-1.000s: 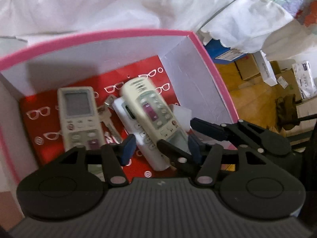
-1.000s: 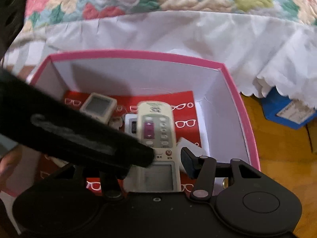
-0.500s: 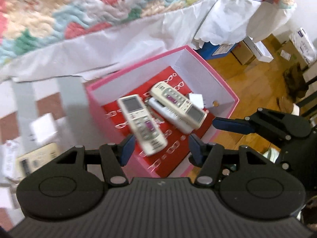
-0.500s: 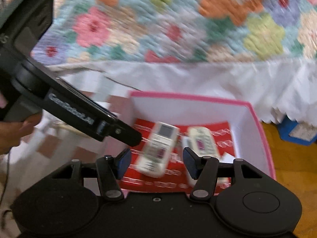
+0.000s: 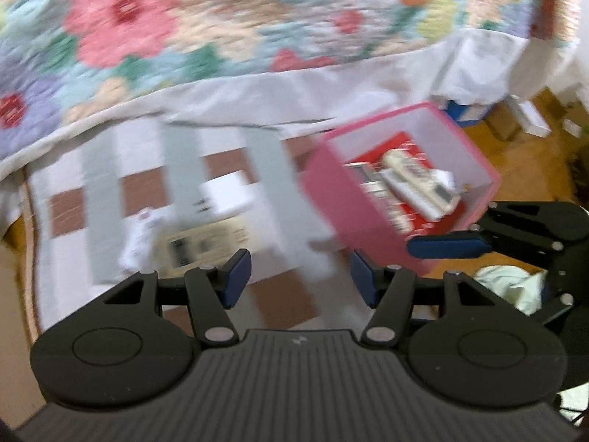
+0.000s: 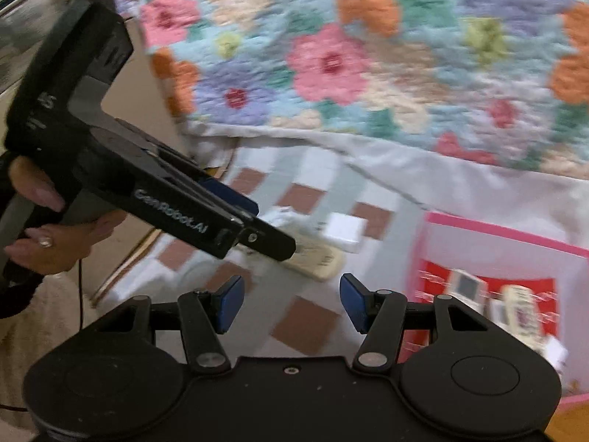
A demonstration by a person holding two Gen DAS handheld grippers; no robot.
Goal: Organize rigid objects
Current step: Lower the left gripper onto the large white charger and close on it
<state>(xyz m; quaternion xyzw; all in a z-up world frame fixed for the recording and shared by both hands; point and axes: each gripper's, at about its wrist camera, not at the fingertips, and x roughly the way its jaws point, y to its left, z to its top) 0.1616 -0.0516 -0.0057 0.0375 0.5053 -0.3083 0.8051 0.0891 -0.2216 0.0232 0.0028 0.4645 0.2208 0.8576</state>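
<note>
Remote controls [image 5: 412, 184]: lying together in the pink box [image 5: 342, 199], on its red lining.
Loose remote [image 6: 316, 258]: beige, on the checkered mat [image 5: 103, 169], beside a white block [image 6: 344, 232].
Left gripper [image 5: 300, 276]: jaws wide, holding nothing, above the mat.
Right gripper [image 6: 291, 302]: jaws wide, holding nothing.
Beyond: floral quilt [image 6: 368, 55].

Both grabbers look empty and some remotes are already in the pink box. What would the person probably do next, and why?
Probably reach the left hand-held gripper, open and empty, toward the beige remote lying on the checkered mat. It lies outside the pink box, which already holds remotes, though blur hides details.
</note>
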